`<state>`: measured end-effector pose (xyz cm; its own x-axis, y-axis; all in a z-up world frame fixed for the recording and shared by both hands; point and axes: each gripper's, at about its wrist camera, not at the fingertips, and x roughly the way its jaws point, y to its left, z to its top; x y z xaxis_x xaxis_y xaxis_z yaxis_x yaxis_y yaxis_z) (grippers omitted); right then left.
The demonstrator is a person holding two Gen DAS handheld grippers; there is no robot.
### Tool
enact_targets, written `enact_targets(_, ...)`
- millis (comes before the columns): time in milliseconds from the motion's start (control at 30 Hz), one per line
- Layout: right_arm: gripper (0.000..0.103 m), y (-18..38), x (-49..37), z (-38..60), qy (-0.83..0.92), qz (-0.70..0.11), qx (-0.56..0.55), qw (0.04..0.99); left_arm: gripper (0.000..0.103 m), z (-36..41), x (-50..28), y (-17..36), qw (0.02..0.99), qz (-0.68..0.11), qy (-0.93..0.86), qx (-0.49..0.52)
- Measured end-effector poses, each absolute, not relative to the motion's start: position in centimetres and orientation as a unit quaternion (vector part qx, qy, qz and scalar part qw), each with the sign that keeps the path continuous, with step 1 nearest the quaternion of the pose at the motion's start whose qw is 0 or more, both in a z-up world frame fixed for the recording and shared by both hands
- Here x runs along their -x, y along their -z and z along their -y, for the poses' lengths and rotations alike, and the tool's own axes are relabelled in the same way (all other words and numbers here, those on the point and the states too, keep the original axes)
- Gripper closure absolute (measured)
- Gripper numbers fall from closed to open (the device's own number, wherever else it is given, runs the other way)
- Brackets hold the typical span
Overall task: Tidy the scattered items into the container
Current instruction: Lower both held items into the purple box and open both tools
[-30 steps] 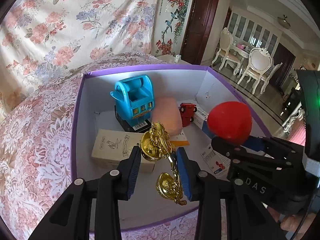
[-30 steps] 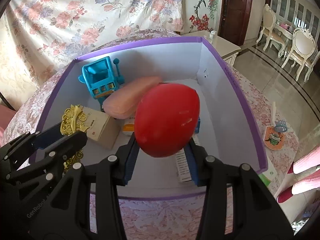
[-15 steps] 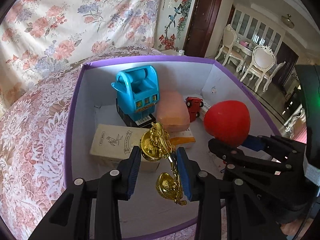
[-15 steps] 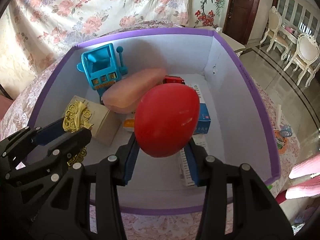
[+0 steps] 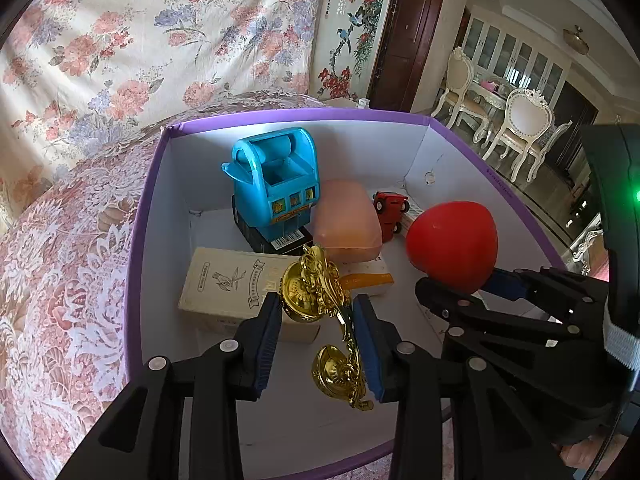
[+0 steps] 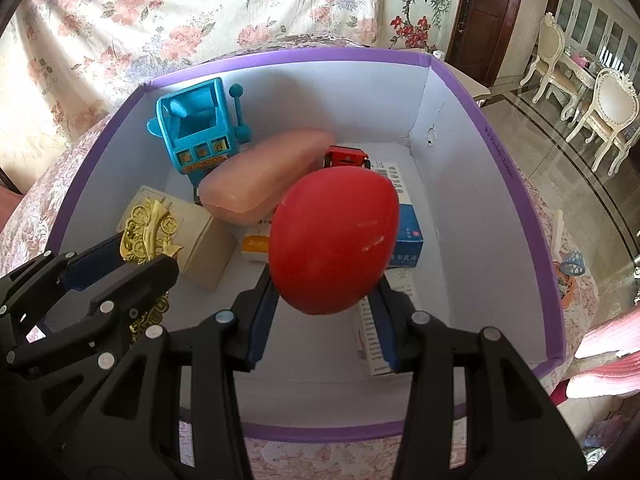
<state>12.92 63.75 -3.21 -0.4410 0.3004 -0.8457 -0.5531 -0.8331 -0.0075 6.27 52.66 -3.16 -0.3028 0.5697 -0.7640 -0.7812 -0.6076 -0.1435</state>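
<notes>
Box (image 6: 516,184) right side clear; toys (image 6: 200,136) seemingly crowd left.

Count, both wrist views.

Containers: 1, purple-rimmed box (image 6: 516,184).

Inside the box:
- blue toy slot machine (image 5: 276,184): 1
- pink oblong case (image 6: 264,176): 1
- red toy car (image 5: 390,208): 1
- beige printed carton (image 5: 232,284): 1
- blue-and-white medicine box (image 6: 406,232): 1
- orange-and-white small box (image 5: 368,276): 1
- long white printed box (image 6: 370,340): 1
- black barcoded box (image 5: 284,240), under the slot machine: 1

Held above the box:
- red egg-shaped ball (image 6: 334,240): 1
- gold ornament (image 5: 320,292): 1

Grippers: 2, left gripper (image 5: 316,320) and right gripper (image 6: 324,300).
</notes>
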Motion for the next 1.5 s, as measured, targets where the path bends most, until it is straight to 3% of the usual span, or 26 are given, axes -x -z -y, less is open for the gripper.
enact_targets(1500,0.055,2.99,-12.99,-63.81,-0.833,-0.121,0.469,0.268,0.064,-53.08,-6.06,3.61,0.424,-0.140,-0.794,0.413)
